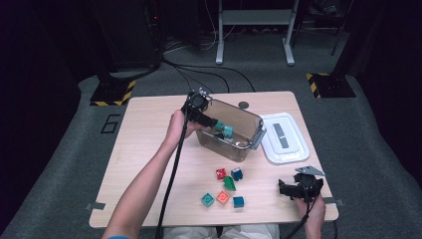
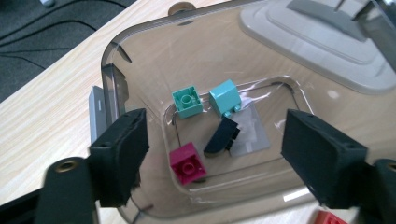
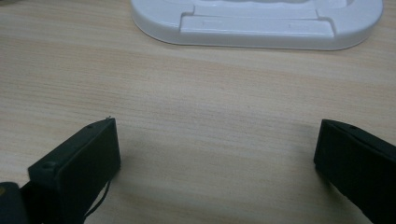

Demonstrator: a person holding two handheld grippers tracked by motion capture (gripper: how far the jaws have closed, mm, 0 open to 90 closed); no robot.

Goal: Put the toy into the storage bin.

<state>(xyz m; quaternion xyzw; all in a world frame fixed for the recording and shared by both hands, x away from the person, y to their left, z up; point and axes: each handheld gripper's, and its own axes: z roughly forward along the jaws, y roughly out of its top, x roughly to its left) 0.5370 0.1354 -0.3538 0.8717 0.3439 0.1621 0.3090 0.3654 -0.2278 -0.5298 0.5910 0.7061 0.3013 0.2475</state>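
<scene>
A clear smoky bin stands mid-table. My left gripper hovers over its open top, jaws wide apart with nothing between them. On the bin's floor lie a teal brick, a light blue brick, a dark navy piece and a magenta brick. My right gripper rests low near the table's front right, open over bare wood.
The bin's white lid lies flat to the right of the bin, just beyond my right gripper. Several loose bricks sit near the front: red, green, dark blue, teal, orange, blue.
</scene>
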